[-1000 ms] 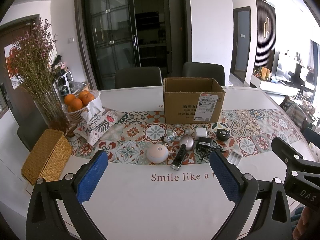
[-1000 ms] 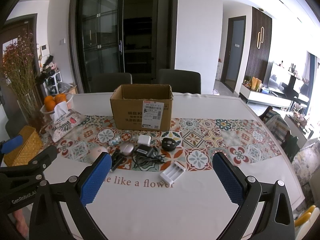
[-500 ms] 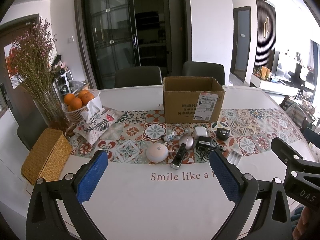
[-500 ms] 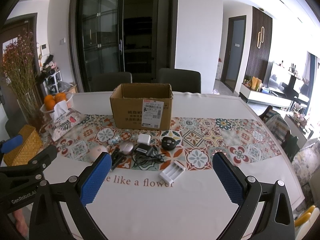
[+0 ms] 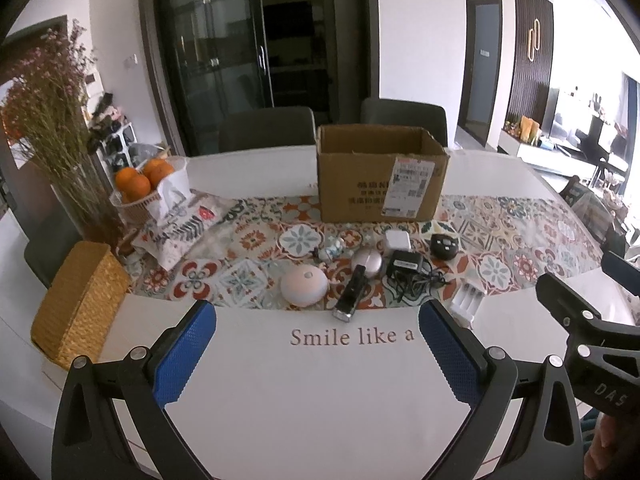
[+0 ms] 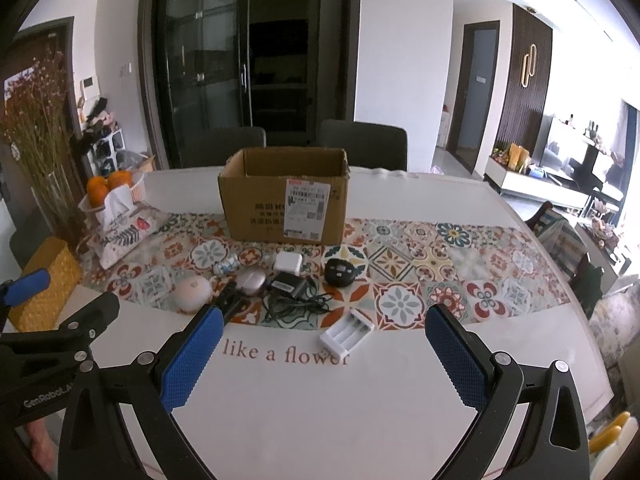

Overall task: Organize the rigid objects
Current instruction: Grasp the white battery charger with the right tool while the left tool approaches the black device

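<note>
- Your left hand-held gripper (image 5: 316, 354) hovers over the tabletop (image 5: 320, 392), spread wide and empty.
- Your right hand-held gripper (image 6: 322, 354) is likewise wide open and empty.
- Ahead of both, small items cluster: white battery charger (image 6: 347, 333), black adapter (image 6: 289, 285), round pale gadget (image 5: 304, 289), perhaps a speaker.
- Beyond them stands the open cardboard box (image 6: 285, 196).
</note>
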`<state>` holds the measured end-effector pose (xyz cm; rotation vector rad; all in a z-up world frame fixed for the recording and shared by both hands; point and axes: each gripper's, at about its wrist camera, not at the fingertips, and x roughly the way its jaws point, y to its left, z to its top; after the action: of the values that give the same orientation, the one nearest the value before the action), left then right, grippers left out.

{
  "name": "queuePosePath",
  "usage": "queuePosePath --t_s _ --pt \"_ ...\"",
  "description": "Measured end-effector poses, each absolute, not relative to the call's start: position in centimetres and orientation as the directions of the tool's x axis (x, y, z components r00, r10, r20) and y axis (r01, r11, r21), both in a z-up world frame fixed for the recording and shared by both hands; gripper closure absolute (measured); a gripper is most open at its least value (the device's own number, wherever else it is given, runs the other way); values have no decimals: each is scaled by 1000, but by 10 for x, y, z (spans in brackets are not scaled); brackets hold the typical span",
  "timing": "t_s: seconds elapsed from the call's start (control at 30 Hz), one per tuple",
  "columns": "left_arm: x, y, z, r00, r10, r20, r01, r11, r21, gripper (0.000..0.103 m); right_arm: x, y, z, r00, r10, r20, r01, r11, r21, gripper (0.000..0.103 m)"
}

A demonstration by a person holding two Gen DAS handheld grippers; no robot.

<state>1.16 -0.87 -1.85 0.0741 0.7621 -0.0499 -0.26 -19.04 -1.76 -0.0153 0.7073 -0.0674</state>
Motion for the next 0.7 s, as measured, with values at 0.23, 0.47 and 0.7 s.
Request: queuePosePath --t_s 0.23,0.47,0.7 --pt "39 -30 -51 645 -31 -764 114 992 56 0 22 -201 -47 725 -40 -687 16 999 -41 1" --pt "65 -52 -92 594 -9 -804 120 990 78 0 59 -222 -92 674 -26 -739 -19 998 -52 1" --pt "85 -67 -127 602 44 -798 100 986 130 0 86 -232 -132 631 -3 -776 -84 994 -72 2"
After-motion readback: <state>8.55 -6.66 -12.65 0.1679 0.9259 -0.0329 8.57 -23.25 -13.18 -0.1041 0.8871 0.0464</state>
